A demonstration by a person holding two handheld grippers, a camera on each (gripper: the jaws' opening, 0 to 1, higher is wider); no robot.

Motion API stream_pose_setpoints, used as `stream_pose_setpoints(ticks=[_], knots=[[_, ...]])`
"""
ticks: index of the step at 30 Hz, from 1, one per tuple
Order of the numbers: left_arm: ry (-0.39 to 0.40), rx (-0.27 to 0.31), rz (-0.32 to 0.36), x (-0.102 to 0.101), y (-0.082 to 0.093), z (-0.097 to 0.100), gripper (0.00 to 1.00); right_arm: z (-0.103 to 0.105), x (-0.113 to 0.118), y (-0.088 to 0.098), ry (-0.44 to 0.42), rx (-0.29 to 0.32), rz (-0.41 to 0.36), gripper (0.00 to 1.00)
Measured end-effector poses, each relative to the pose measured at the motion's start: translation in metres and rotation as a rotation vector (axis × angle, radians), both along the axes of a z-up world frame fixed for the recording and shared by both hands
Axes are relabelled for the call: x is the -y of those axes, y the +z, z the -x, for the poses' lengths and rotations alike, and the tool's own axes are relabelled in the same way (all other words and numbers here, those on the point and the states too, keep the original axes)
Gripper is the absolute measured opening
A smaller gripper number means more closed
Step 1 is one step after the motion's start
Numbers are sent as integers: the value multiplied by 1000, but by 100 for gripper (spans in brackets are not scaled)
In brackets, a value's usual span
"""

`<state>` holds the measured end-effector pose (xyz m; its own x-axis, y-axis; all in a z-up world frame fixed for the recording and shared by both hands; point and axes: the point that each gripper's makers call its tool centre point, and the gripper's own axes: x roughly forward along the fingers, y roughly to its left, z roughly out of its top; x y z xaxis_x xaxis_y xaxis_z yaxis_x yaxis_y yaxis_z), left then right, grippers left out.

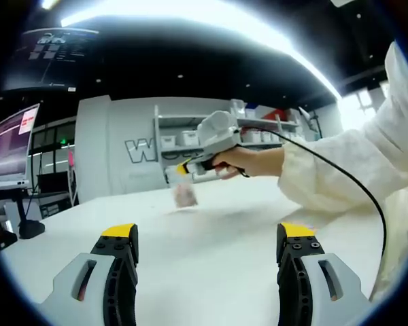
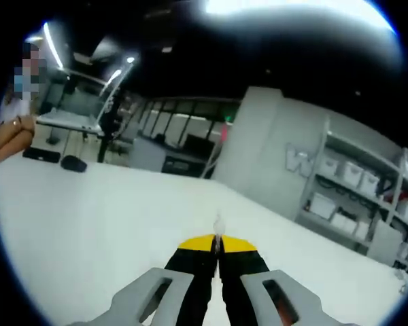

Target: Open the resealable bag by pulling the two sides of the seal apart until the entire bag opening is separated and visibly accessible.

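- The small clear resealable plastic bag [image 1: 185, 193] hangs above the smooth white tabletop [image 1: 211, 251], at about 12 o'clock in the left gripper view, with something pinkish blurred inside it.
- The right gripper [image 1: 182, 167], grey-bodied with yellow-tipped black jaws, is held by the person's hand [image 1: 248, 161] and pinches the bag's top edge.
- In the right gripper view those jaws are pressed together, a thin clear sliver of film [image 2: 218, 224] poking out at 12 o'clock.
- The left gripper [image 1: 209, 242] has its jaws spread wide, nothing between them, well short of the bag.
- Progress looks early: only one side appears gripped, and whether the seal has parted at all is too blurred to tell.
- Left to do, by this reading: the left gripper takes the opposite lip, then both pull apart.
- The film looks thin, glossy and limp, likely to slip.
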<state>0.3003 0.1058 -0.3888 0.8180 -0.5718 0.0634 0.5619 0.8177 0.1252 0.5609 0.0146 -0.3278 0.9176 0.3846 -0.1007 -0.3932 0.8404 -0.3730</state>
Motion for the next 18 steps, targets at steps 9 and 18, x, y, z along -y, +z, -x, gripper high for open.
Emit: stream_pose_setpoints(ticks=[9, 18], knots=[[0, -1, -1, -1, -1, 1, 82, 2, 4, -1, 3, 12, 34, 0], [2, -1, -5, -1, -2, 2, 82, 11, 0, 8, 20, 118, 223, 0]])
